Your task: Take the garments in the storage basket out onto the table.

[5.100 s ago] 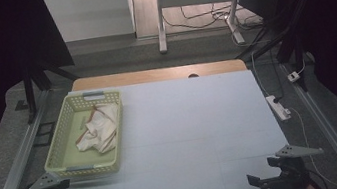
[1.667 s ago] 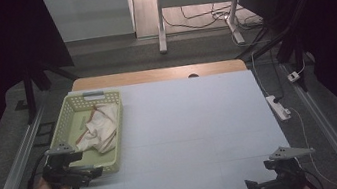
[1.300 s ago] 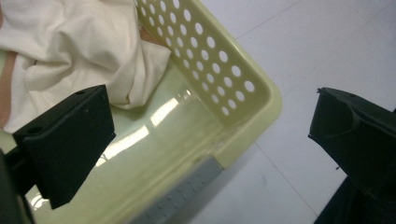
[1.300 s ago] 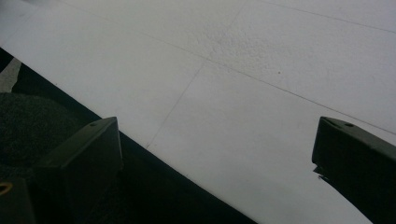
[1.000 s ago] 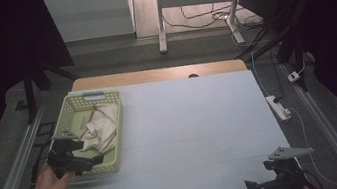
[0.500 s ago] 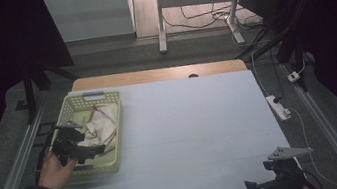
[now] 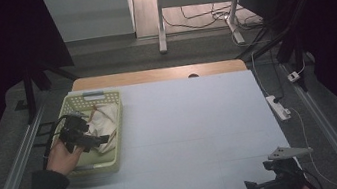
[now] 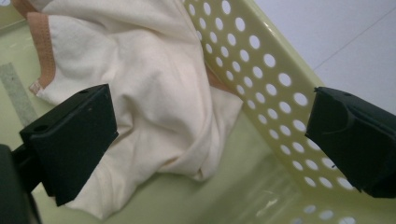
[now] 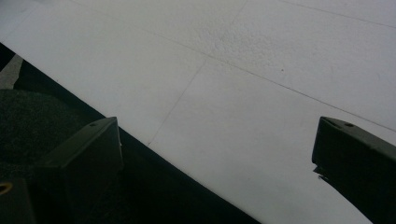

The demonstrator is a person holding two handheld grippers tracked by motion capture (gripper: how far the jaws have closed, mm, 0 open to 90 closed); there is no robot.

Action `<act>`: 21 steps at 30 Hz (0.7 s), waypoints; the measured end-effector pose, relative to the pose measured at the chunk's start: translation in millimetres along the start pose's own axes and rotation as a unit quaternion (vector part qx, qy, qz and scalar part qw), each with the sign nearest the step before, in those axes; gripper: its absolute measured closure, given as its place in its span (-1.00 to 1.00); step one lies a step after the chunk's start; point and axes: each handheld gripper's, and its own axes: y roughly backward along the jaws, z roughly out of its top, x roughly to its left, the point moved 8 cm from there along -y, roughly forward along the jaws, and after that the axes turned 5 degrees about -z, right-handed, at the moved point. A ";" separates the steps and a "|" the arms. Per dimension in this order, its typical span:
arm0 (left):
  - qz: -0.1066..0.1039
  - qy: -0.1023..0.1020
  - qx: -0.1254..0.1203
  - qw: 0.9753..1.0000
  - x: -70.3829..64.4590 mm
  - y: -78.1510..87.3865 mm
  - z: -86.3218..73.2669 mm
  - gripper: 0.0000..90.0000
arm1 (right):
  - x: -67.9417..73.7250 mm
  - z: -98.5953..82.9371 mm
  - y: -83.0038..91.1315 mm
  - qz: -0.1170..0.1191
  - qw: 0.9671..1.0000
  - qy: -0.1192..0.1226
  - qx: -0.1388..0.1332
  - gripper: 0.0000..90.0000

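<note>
We log a cream cloth (image 8: pixel 154 93) bunched inside the pale green basket (image 7: pixel 114 153) at the table's (image 7: pixel 188 137) left. Our left gripper (image 7: pixel 93 138) hangs over it, jaws spread wide, gripping nothing. Our right gripper (image 7: pixel 258 187) sits at the near right edge, jaws likewise parted.

In the high view the left gripper (image 7: pixel 93 138) and the hand (image 7: pixel 63 157) holding it cover part of the cream cloth (image 7: pixel 105 121) in the basket (image 7: pixel 97 168) at the table's left edge. The right gripper (image 7: pixel 276 183), at the near edge, is cut off by the picture's bottom. The cloth's (image 8: pixel 154 93) far end runs off the top of the left gripper view, so it is perhaps one piece, perhaps several.
</note>
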 end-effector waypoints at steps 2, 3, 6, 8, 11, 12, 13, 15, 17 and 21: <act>0.004 0.001 0.001 1.000 2.4 -2.9 3.0 -0.95 | 0.0 -0.1 0.0 0.000 1.000 0.000 0.001 -0.96; 0.004 -0.001 0.005 1.000 3.8 -3.8 4.2 -0.95 | 0.1 -0.1 -0.1 0.001 1.000 -0.001 0.001 -0.96; 0.010 -0.001 0.009 1.000 8.3 -7.0 8.4 -0.95 | 0.3 -0.2 -0.2 0.001 1.000 0.000 0.002 -0.96; 0.014 0.002 0.009 1.000 11.5 -9.0 11.2 -0.95 | 0.4 -0.3 -0.3 0.001 1.000 0.001 0.002 -0.96; 0.018 0.003 0.015 1.000 17.3 -11.9 14.5 -0.95 | 0.4 -0.3 -0.4 0.002 1.000 0.001 0.002 -0.96; 0.018 0.002 0.015 1.000 19.0 -13.1 15.6 -0.95 | 0.4 -0.3 -0.4 0.002 1.000 0.001 0.002 -0.96; 0.018 0.003 0.016 1.000 20.6 -14.4 16.8 -0.95 | 0.4 -0.3 -0.4 0.003 1.000 0.001 0.003 -0.96; 0.020 0.005 0.018 1.000 24.3 -17.0 19.5 -0.95 | 0.5 -0.4 -0.5 0.003 1.000 0.001 0.003 -0.96; 0.018 0.007 0.018 1.000 27.4 -19.5 22.7 -0.96 | 0.7 -0.5 -0.6 0.004 1.000 0.001 0.004 -0.96; 0.022 0.011 0.019 1.000 33.5 -25.6 29.4 -0.99 | 0.8 -0.5 -0.8 0.004 1.000 0.002 0.005 -0.96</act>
